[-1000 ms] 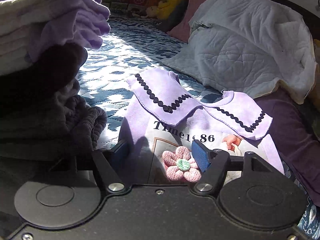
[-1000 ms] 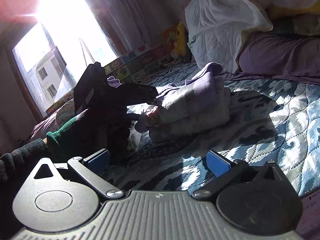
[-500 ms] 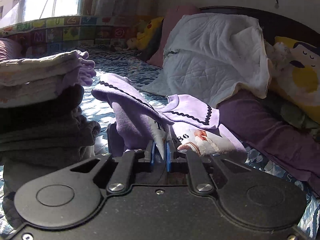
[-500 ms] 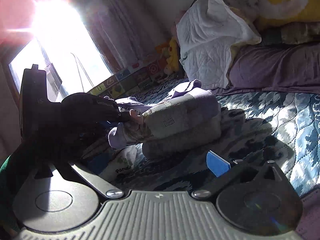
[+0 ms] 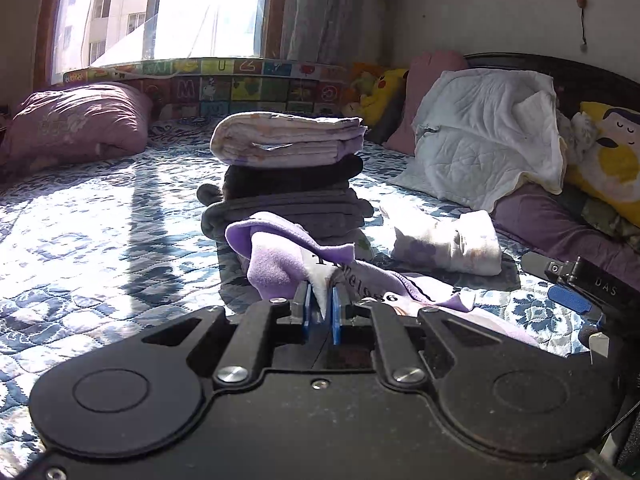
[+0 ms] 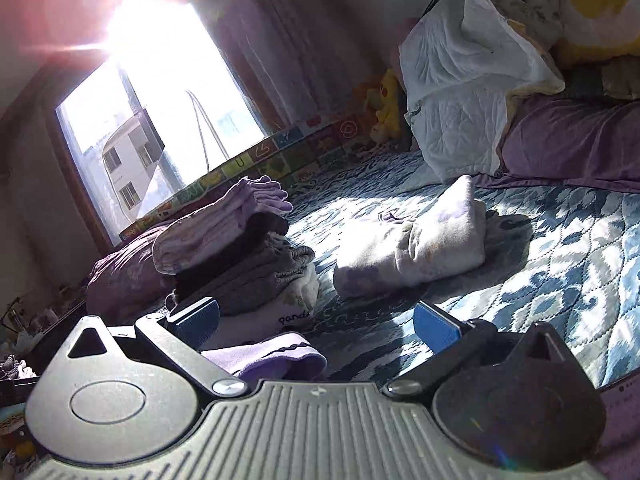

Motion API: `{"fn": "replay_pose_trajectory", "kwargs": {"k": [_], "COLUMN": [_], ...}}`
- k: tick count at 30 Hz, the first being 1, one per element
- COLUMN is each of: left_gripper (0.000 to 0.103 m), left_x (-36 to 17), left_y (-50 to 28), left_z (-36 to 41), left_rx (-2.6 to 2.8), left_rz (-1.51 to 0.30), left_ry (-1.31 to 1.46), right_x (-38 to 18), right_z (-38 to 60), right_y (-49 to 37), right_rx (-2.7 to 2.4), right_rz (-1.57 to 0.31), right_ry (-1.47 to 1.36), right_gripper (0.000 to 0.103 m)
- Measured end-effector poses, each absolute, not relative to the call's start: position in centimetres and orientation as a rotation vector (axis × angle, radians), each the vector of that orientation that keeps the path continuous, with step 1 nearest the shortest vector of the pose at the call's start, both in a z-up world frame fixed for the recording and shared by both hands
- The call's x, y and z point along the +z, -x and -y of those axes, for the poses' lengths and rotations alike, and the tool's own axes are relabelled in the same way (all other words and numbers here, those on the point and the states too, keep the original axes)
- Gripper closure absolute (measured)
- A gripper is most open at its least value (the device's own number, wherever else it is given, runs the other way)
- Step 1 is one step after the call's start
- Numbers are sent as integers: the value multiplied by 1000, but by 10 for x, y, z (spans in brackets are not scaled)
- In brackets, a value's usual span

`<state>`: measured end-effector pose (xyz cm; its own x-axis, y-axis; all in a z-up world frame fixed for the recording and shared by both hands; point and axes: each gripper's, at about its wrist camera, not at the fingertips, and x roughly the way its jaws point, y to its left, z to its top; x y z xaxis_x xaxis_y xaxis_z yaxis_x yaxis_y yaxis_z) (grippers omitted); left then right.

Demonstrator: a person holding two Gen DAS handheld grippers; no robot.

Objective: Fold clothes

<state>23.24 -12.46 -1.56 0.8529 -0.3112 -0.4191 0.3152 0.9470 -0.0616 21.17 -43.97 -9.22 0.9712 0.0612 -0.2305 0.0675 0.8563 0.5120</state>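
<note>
Lilac sweatshirt (image 5: 280, 264), the one with a printed front and a black-trimmed collar, is pinched at a white fold between the blue pads of the left gripper (image 5: 320, 312), whose jaws are drawn almost together on the cloth. The garment bunches up just in front of the stack of folded clothes (image 5: 288, 176) and trails down to the right onto the blue patterned quilt (image 5: 80, 240).

That stack has a pale floral piece on top, then black and grey pieces below. The left wrist view alone shows the pinch itself, the printed lettering on the shirt, and the pink pillow (image 5: 76, 120) well to the left of the stack. It also catches the right gripper (image 5: 576, 296) at the frame's right edge, near the shirt's trailing hem.

The right wrist view shows what the other hides: the right gripper (image 6: 316, 324) has its jaws spread wide with nothing between them, hovering low over the quilt just in front of the stack (image 6: 236, 256). A collar edge of the sweatshirt (image 6: 276, 356) lies by its left finger. This view also reveals a white garment printed "panda" (image 6: 288, 312) at the bottom of the stack.

A loosely rolled pale garment (image 5: 448, 244) lies to the right of the stack, apart from it, seen in both views. A white quilted blanket (image 5: 488, 140) is heaped beyond it.
</note>
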Motion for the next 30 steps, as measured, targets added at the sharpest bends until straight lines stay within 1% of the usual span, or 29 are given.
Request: {"fn": "replay_pose_trajectory", "kwargs": {"k": [4, 7, 10, 13, 16, 18, 19, 20, 22, 24, 25, 30], "left_gripper": [96, 96, 96, 96, 94, 88, 79, 62, 41, 40, 37, 34], "left_x": [-18, -32, -49, -61, -68, -67, -65, -62, -60, -65, -71, -111], "left_y": [-190, -167, -146, -131, -122, -120, -120, -121, -126, -139, -149, -200], "left_z": [69, 38, 18, 14, 10, -4, -14, -25, -44, -59, -65, -78], "left_rx": [-219, -177, -174, -219, -254, -252, -239, -224, -195, -178, -182, -249], "left_rz": [-442, -498, -557, -623, -670, -677, -673, -666, -658, -674, -695, -790], "left_ry": [-40, -20, 32, 57, 55, 104, 145, 187, 271, 340, 372, 556], "right_x": [-95, -99, -103, -109, -110, -110, -110, -112, -117, -123, -127, -139], "right_z": [408, 382, 357, 337, 319, 314, 312, 311, 310, 308, 306, 288], "right_y": [-222, -226, -227, -228, -222, -219, -218, -219, -223, -229, -233, -248], "right_rx": [105, 207, 306, 428, 514, 532, 539, 539, 535, 545, 551, 633], "right_rz": [-325, -400, -463, -528, -572, -593, -604, -622, -657, -693, -713, -809], "right_ry": [-496, -481, -489, -536, -538, -527, -524, -524, -528, -552, -568, -605], "right_gripper": [1, 1, 1, 1, 1, 1, 1, 1, 1, 1, 1, 0]}}
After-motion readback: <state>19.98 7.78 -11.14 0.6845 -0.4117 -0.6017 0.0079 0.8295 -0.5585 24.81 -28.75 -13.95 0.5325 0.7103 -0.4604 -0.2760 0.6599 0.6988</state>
